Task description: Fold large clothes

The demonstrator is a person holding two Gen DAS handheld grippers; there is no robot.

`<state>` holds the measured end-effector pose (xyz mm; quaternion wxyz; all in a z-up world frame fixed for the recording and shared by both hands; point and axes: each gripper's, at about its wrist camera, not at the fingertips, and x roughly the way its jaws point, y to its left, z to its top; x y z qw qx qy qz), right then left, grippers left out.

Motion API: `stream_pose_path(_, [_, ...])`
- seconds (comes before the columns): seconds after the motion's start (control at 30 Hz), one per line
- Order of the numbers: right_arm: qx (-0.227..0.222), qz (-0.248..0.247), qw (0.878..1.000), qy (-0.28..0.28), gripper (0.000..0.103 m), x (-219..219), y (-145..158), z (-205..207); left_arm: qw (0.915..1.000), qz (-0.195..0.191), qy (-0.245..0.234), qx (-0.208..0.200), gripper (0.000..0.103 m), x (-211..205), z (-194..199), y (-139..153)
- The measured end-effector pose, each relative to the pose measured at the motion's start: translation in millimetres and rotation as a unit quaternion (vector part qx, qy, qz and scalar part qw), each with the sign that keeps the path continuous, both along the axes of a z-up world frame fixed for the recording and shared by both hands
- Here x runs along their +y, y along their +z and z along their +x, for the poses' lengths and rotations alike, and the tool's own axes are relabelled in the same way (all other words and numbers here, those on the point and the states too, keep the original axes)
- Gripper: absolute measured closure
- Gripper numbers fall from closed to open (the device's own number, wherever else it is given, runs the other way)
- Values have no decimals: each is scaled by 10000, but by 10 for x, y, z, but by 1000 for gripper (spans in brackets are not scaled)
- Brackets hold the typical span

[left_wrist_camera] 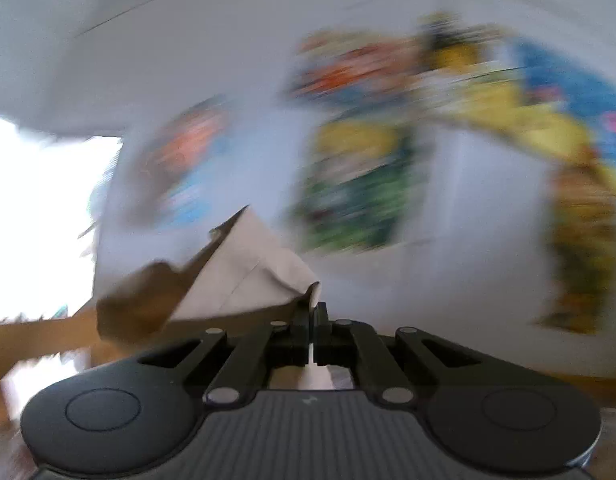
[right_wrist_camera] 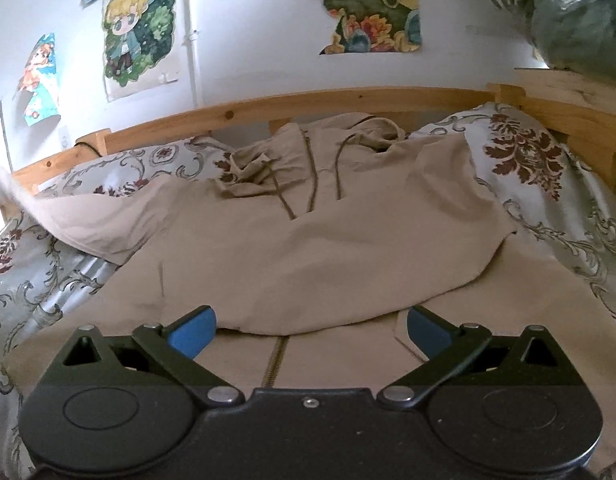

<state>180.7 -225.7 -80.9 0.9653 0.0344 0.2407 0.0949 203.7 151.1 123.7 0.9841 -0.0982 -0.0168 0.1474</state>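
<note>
we see the left gripper (left_wrist_camera: 311,322) clamped on a thin corner of the beige jacket (right_wrist_camera: 308,248) lying across the bed (right_wrist_camera: 548,184); it may slip free. the right gripper (right_wrist_camera: 310,330) hangs apart, lower centre.

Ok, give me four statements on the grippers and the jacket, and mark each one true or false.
1. The left gripper is shut on a fold of the beige jacket. True.
2. The right gripper clamps the jacket's zipper. False: its jaws stand wide open, pressing on nothing.
3. The jacket lies on a floral bedspread. True.
4. The wall behind the bed frame is bare. False: cartoon posters hang there.
</note>
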Motion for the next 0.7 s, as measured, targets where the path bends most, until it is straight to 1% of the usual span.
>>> stream_pose_path(0.03, [-23, 2, 10000, -40, 2, -20, 4, -1, 9990, 244, -354, -131, 103, -162, 37, 114])
stream_pose_path(0.07, [-67, -10, 9999, -87, 2, -47, 13, -3, 9950, 557, -782, -267, 103, -377, 74, 236])
stream_pose_path(0.1, [-118, -26, 9998, -135, 2, -74, 21, -7, 9898, 800, -1128, -350, 103, -560, 103, 313])
stream_pose_path(0.17, [-217, -34, 9994, -268, 2, -150, 47, -16, 9757, 1147, -1831, -361, 103, -948, 165, 397])
stream_pose_path(0.23, [-330, -60, 9986, -411, 2, -254, 61, -20, 9616, 1239, -2445, -145, 103, -1328, 257, 361])
stream_pose_path(0.27, [-386, -120, 9979, -506, 2, -306, 66, -16, 9533, 1264, -2743, 46, 103, -1547, 296, 287])
stream_pose_path(0.3, [-429, -189, 9971, -594, 2, -352, 63, -9, 9467, 1241, -2963, 213, 103, -1696, 333, 199])
stream_pose_path(0.33, [-469, -270, 9961, -698, 2, -406, 59, -1, 9382, 1167, -3228, 439, 98, -1816, 396, 94])
stream_pose_path(0.37, [-508, -345, 9947, -819, 2, -467, 47, 8, 9264, 1050, -3523, 813, 94, -1952, 483, -80])
stream_pose_path(0.4, [-532, -391, 9935, -928, 2, -523, 34, 16, 9165, 935, -3731, 1096, 73, -2032, 534, -221])
stream_pose_path(0.43, [-530, -420, 9922, -1045, 2, -592, 10, 30, 9062, 843, -3910, 1370, 47, -2087, 583, -369])
stream_pose_path(0.47, [-505, -416, 9915, -1126, 2, -651, -10, 46, 8987, 810, -4002, 1597, 39, -2126, 594, -516])
stream_pose_path(0.5, [-476, -388, 9908, -1204, 2, -710, -31, 61, 8943, 814, -4027, 1773, 34, -2151, 585, -652])
stream_pose_path(0.53, [-442, -336, 9901, -1292, 2, -775, -56, 81, 8900, 841, -4055, 1909, 34, -2145, 576, -757])
stream_pose_path(0.57, [-410, -286, 9895, -1357, 2, -815, -84, 89, 8835, 874, -4109, 2073, 33, -2115, 554, -876])
stream_pose_path(0.6, [-374, -228, 9890, -1410, 2, -866, -101, 105, 8805, 871, -4114, 2188, 29, -2074, 532, -952])
stream_pose_path(0.63, [-341, -160, 9886, -1456, 2, -901, -119, 117, 8809, 854, -4062, 2276, 25, -2007, 502, -1019])
stream_pose_path(0.7, [-298, 32, 9881, -1511, 2, -960, -147, 136, 8870, 810, -3828, 2452, 21, -1835, 431, -1162])
